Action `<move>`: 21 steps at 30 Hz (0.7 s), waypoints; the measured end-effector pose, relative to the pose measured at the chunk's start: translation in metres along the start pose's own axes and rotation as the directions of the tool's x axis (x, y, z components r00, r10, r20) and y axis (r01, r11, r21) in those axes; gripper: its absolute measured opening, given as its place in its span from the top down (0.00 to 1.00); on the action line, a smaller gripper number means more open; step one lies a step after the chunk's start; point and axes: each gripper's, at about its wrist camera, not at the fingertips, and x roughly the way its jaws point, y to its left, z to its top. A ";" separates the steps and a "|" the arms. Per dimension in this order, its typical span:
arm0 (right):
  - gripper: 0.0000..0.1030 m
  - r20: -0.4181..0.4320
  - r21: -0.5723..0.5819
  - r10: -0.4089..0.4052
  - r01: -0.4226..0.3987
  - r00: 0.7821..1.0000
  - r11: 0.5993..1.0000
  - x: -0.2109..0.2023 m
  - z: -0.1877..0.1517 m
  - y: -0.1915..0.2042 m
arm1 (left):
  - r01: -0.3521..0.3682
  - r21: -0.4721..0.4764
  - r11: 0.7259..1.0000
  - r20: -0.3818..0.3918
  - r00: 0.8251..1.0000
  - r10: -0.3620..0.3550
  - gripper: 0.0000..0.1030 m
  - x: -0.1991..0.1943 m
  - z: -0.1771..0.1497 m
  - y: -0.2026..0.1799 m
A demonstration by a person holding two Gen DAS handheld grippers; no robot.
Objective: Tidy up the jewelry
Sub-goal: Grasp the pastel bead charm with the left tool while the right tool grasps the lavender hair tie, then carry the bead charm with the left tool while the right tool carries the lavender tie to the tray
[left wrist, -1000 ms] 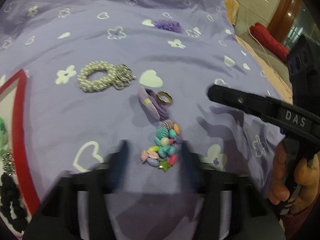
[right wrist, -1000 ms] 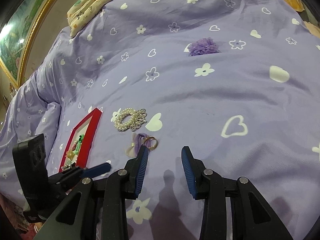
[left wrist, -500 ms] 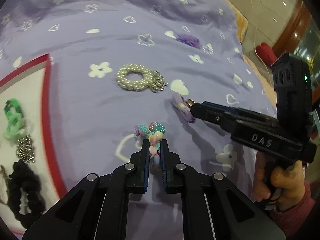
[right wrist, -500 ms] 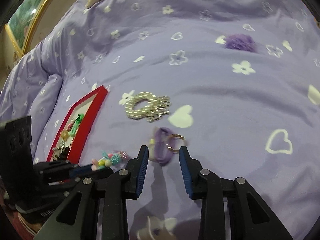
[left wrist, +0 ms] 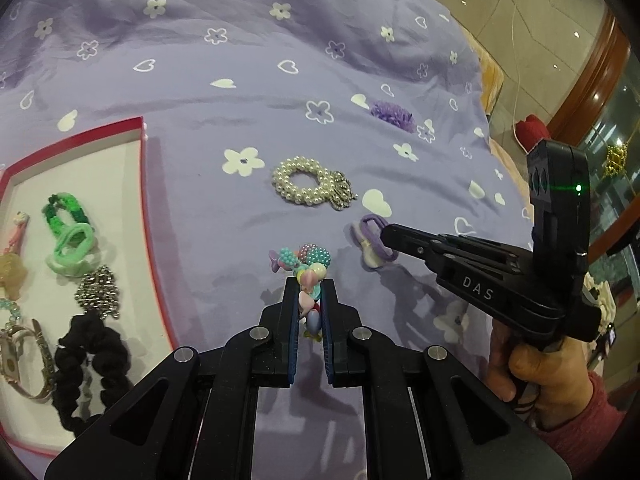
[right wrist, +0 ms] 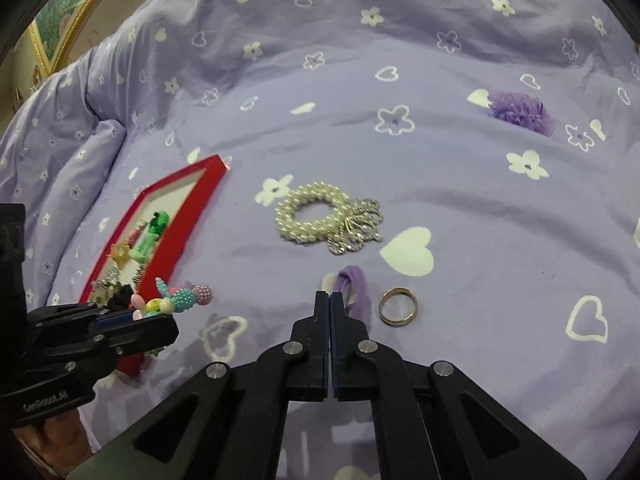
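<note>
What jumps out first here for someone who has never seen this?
The left gripper pinches a colourful bead bracelet above the purple flowered bedspread. Beside it, the right gripper has shut on a lilac hair tie. A pearl bracelet lies just beyond.

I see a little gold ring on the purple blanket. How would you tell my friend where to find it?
Start at the red tray on the purple bedspread, then go right to the big pearl bracelet. Just below it, beside a purple hair tie, lies the ring. It is the only plain, smooth metal band, with no beads or fabric.
</note>
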 end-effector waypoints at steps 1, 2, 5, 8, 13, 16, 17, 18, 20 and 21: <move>1.00 0.001 -0.007 -0.007 0.007 1.000 1.000 -0.001 -0.001 0.001 | -0.003 -0.002 1.000 0.003 1.000 0.003 0.92 -0.002 -0.001 0.001; 0.98 -0.002 -0.009 -0.004 0.004 1.000 1.000 0.000 0.000 0.002 | -0.005 -0.005 1.000 0.006 1.000 0.005 0.92 -0.005 -0.001 0.003; 0.92 -0.036 0.003 0.012 -0.012 0.999 1.000 0.007 0.000 0.002 | -0.005 -0.016 1.000 0.011 1.000 0.005 0.92 -0.010 -0.003 0.006; 0.91 -0.049 -0.016 -0.036 0.036 0.998 0.999 0.016 -0.001 0.005 | -0.009 -0.023 1.000 0.019 1.000 0.010 0.92 -0.016 -0.006 0.008; 0.82 -0.048 -0.014 -0.064 0.063 0.997 0.998 0.017 -0.002 0.002 | -0.011 -0.035 0.999 0.027 1.000 0.012 0.92 -0.023 -0.007 0.014; 0.77 -0.070 -0.023 -0.054 0.052 0.996 0.998 0.023 -0.003 0.003 | -0.014 -0.045 0.999 0.031 0.999 0.015 0.92 -0.025 -0.007 0.018; 0.77 -0.075 -0.037 -0.062 0.059 0.995 0.998 0.026 -0.004 0.005 | -0.014 -0.047 0.999 0.033 0.999 0.016 0.92 -0.026 -0.007 0.018; 0.77 -0.078 -0.046 -0.070 0.067 0.994 0.997 0.028 -0.004 0.006 | -0.015 -0.048 0.999 0.035 0.999 0.017 0.92 -0.027 -0.007 0.018; 0.80 -0.075 -0.048 -0.085 0.081 0.994 0.996 0.030 -0.004 0.007 | -0.017 -0.048 0.999 0.040 0.999 0.019 0.92 -0.029 -0.008 0.019; 0.82 -0.071 -0.042 -0.089 0.087 0.993 0.995 0.029 -0.003 0.007 | -0.019 -0.048 0.999 0.043 0.999 0.021 0.92 -0.031 -0.008 0.020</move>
